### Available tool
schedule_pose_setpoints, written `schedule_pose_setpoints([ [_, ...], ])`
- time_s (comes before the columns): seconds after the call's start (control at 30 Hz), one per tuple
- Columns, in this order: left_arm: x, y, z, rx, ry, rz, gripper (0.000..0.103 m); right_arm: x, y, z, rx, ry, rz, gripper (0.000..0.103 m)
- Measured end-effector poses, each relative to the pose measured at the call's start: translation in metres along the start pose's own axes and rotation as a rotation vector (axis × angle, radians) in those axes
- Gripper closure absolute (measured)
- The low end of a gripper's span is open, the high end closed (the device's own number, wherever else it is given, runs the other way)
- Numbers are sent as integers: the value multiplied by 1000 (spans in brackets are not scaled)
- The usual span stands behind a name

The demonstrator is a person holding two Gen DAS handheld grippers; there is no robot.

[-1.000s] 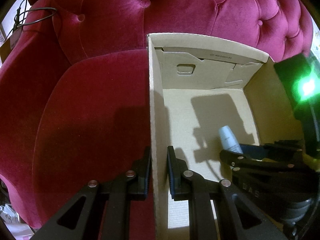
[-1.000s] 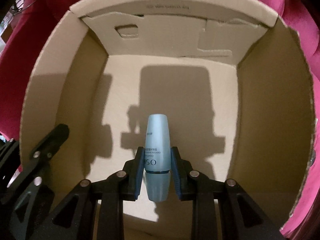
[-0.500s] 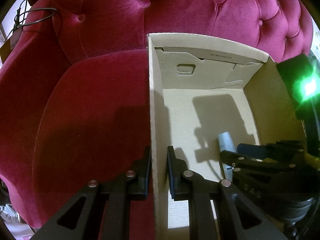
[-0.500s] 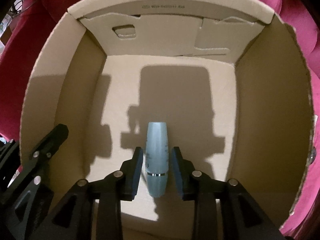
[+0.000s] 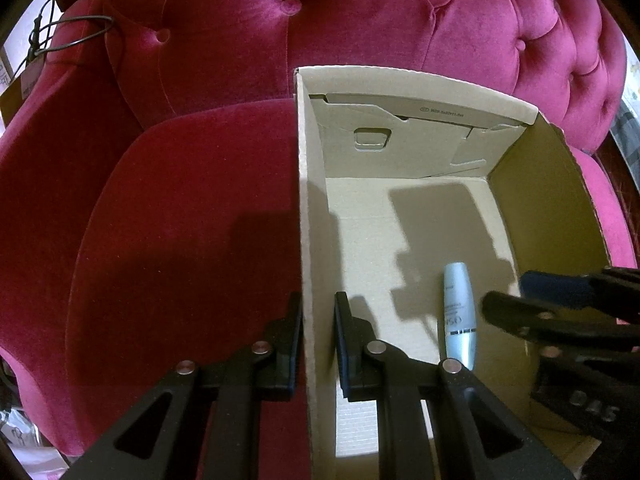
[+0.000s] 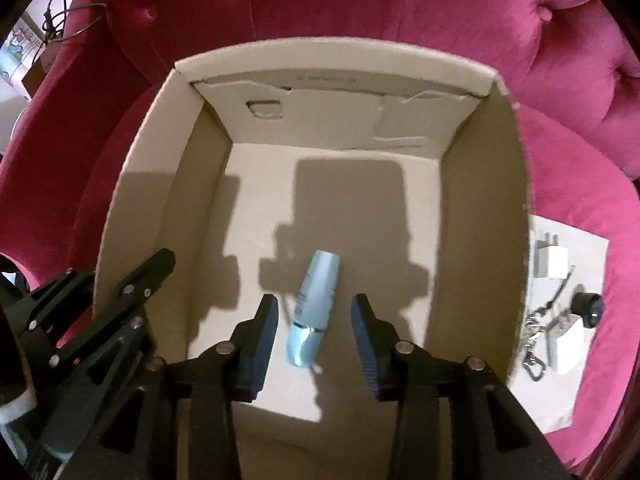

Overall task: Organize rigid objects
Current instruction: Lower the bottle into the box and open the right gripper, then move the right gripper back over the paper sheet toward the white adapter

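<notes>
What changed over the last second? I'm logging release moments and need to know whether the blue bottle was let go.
Yes: the right tongs opened and pulled up and back, leaving the blue bottle lying loose on the floor of the cardboard box. The left tongs stayed clamped on the box's left wall; the box did not move.

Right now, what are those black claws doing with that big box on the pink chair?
A person is tidying small things into the cardboard box. The left claw is clamped on the box's side wall, holding it steady. The right claw is open above the little blue bottle, which lies on the box floor. More bits wait on white paper beside the box: a white charger and some metal clips.
</notes>
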State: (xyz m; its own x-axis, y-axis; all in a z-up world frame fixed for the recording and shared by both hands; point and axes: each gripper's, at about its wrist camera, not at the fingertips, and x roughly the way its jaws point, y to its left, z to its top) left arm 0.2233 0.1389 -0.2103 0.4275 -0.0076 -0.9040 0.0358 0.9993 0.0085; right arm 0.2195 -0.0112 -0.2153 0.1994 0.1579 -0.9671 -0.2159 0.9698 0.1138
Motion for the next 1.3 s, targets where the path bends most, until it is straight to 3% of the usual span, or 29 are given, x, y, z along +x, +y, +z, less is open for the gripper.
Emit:
schedule_pose_setpoints([
  [0.3,0,-1,-1,0,0,2,87,-42,-10,-15,2,-65,-9,51],
  [0.33,0,-1,-1,1,0,3,87,-48,-12,-2,5,-71,-12,47],
  [0.47,-1,-1,-1,3,0,6,87,-69,-20,-4,22,-106,-29,25],
  [0.83,-1,-1,-1,3,0,8,87,-113,-57,-12,55,-181,-77,1],
  [1.3,0,-2,-1,3,-1,12,87,-114,-130,-36,115,-189,-182,0],
])
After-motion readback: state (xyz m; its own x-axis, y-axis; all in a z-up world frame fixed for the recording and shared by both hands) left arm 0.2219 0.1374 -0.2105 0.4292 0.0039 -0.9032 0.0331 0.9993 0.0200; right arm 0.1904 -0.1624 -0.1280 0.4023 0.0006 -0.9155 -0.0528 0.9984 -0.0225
